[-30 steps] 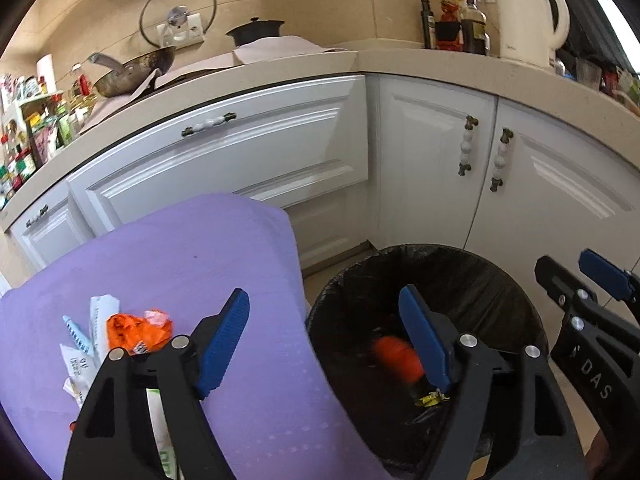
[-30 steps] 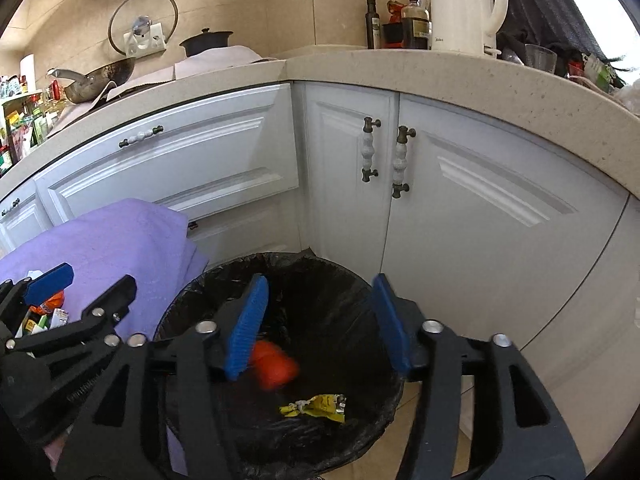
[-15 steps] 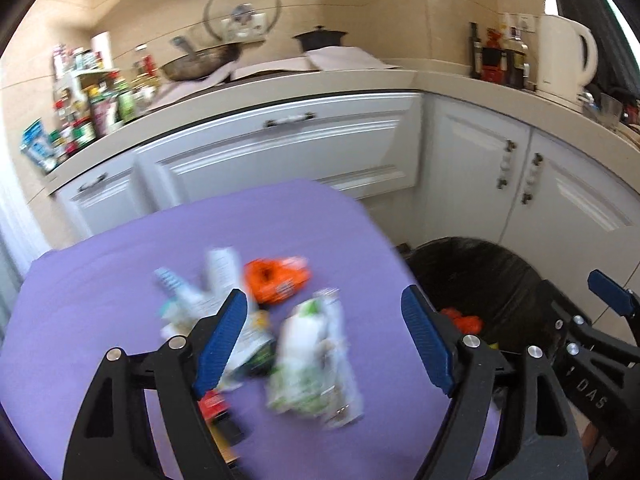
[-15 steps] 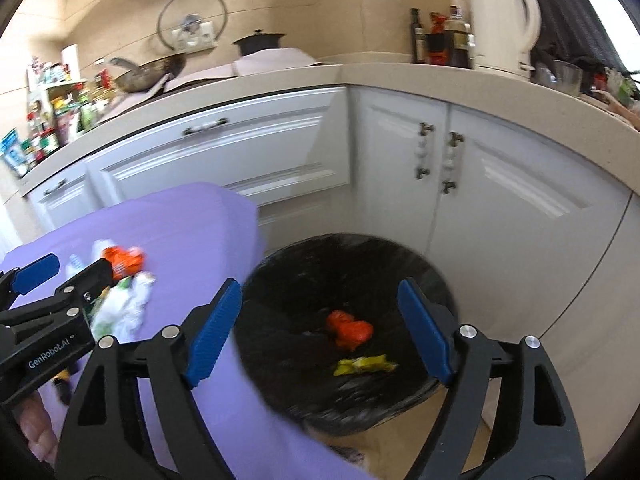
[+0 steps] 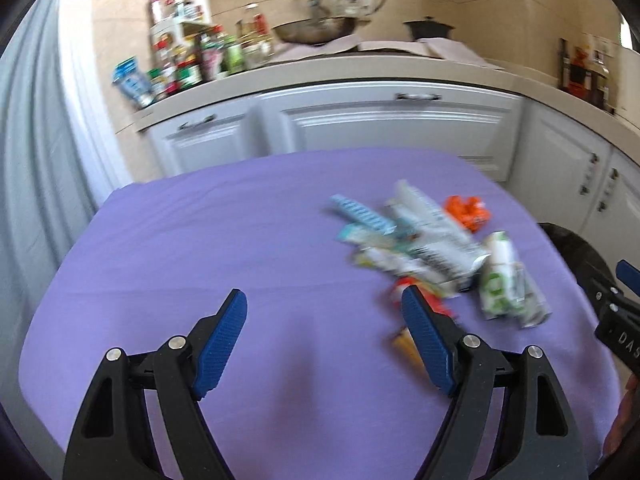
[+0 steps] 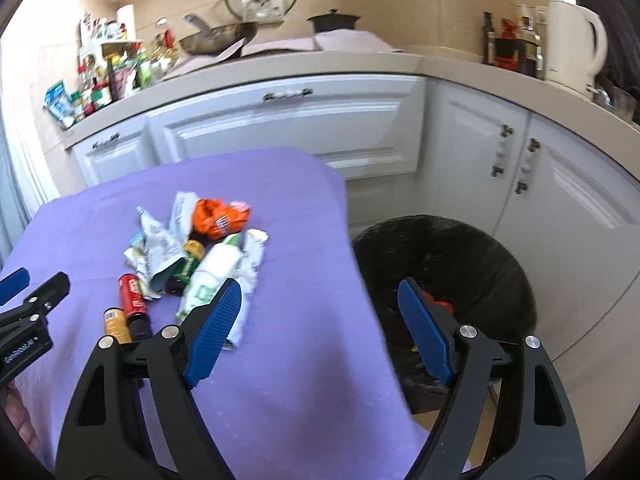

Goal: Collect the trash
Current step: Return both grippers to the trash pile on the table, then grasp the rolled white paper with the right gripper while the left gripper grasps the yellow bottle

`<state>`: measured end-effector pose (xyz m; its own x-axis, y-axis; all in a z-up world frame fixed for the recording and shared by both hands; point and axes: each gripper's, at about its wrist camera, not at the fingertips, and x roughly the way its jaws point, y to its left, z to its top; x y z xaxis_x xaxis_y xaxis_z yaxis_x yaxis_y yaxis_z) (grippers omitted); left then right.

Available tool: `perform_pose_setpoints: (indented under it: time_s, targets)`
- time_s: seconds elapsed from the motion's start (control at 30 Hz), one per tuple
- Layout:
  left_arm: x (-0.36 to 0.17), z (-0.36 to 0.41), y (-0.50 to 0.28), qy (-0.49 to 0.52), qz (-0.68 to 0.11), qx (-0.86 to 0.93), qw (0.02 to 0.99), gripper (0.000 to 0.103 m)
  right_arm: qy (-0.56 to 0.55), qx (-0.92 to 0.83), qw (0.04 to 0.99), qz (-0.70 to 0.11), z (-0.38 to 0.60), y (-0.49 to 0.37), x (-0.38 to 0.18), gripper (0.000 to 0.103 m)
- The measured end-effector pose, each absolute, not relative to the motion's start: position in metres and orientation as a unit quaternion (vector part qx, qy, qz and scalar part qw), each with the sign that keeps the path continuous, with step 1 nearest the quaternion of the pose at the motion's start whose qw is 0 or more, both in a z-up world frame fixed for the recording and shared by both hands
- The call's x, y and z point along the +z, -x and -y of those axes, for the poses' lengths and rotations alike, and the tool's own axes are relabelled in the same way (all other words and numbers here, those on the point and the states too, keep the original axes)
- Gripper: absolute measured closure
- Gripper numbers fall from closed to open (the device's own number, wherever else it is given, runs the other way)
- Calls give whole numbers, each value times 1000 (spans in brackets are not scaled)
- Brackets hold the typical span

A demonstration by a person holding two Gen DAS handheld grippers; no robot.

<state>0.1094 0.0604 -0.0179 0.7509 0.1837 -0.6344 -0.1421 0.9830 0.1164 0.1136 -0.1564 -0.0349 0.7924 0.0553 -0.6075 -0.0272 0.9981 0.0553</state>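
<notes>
A pile of trash (image 6: 192, 256) lies on the purple-covered table (image 6: 280, 320): an orange wrapper (image 6: 218, 218), white and green packets (image 6: 216, 276), a small red can (image 6: 130, 294) and a yellow one (image 6: 116, 322). The pile also shows, blurred, in the left wrist view (image 5: 436, 252). My left gripper (image 5: 324, 340) is open and empty above the table, left of the pile. My right gripper (image 6: 316, 328) is open and empty over the table's right edge. The black-lined bin (image 6: 452, 264) stands right of the table with an orange wrapper (image 6: 436, 302) inside.
White cabinets (image 6: 288, 128) run behind the table and bin under a cluttered counter. It holds a wok (image 6: 216, 40), bottles and a white kettle (image 6: 572, 48). The bin's rim (image 5: 572, 248) peeks in at the right of the left wrist view.
Both grippers have swung left, away from the bin and over the table. The orange wrapper that was falling now lies in the bin. Both stayed open.
</notes>
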Motion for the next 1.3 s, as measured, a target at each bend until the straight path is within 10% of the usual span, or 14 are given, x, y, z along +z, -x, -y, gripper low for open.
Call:
perform_pose_setpoints:
  time_s: [0.47,0.73,1.3]
  targets:
    - [-37,-124,-108,0,-361,147,921,26,15,29,918,-396,116,-154,-62,41]
    - [-43,-119,-109,7,-369,135,920,26,17,47,905,-423,112,-163,-72,86]
    - [-34,-48,-99,-3,-372,77,925,26,-4,36,925,-378,158,-128,-52,87]
